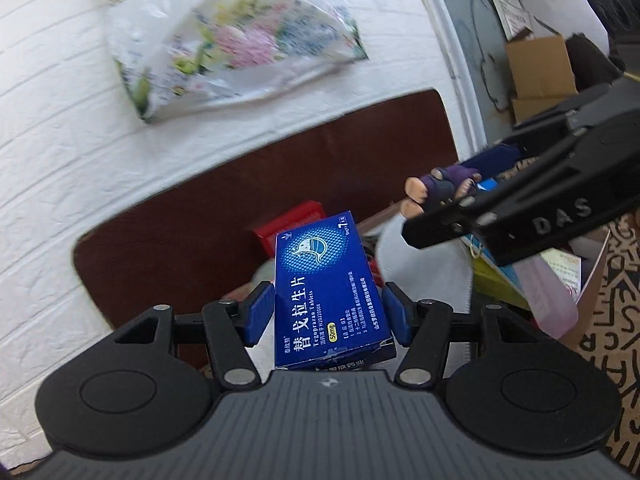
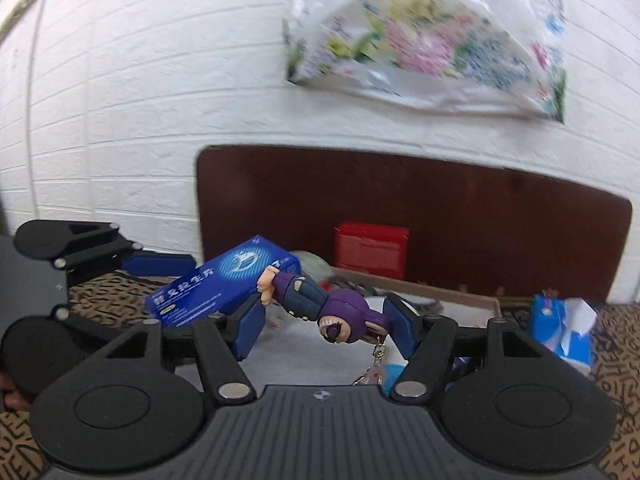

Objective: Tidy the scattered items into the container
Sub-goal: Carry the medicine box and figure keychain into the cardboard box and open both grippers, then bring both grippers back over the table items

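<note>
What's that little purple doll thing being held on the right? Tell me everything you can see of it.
It is a small purple-hooded figurine keychain that looks like moulded plastic or rubber: purple hood and sleeves, dark blue body, pale peach hands, a toothy face. It lies sideways, head toward the right pad, gripped between the blue pads of the right gripper, held in the air above a cardboard box. A small metal clasp with a pinkish charm dangles beneath its head.
</note>
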The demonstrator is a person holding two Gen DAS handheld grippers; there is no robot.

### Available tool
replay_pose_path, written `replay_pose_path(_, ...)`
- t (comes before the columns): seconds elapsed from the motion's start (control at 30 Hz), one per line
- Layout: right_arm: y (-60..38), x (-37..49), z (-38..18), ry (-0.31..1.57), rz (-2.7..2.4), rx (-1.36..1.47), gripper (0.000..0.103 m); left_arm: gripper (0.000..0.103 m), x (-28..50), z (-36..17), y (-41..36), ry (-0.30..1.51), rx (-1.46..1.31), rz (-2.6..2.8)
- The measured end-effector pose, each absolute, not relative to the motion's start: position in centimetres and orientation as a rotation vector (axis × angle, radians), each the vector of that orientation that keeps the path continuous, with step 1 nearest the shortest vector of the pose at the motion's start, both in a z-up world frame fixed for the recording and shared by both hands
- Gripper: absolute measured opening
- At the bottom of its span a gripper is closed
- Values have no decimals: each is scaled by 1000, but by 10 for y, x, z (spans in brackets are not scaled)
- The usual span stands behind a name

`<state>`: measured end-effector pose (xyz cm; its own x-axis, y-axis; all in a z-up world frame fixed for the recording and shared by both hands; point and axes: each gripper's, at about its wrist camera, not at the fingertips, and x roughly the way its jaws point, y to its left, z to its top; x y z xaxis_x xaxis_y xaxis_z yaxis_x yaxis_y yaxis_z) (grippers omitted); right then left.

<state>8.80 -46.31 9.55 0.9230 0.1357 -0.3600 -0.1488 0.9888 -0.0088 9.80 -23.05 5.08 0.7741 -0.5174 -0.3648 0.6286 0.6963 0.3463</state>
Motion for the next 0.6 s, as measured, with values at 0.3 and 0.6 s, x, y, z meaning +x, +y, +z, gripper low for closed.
replay_pose_path(0.3,-470,87,79,384,118,11,73,92,91,47,-223,254,512,-639)
replay_pose_path(0.6,-462,77,81,381,103,-43,82,102,67,52,-188,197,452,-627)
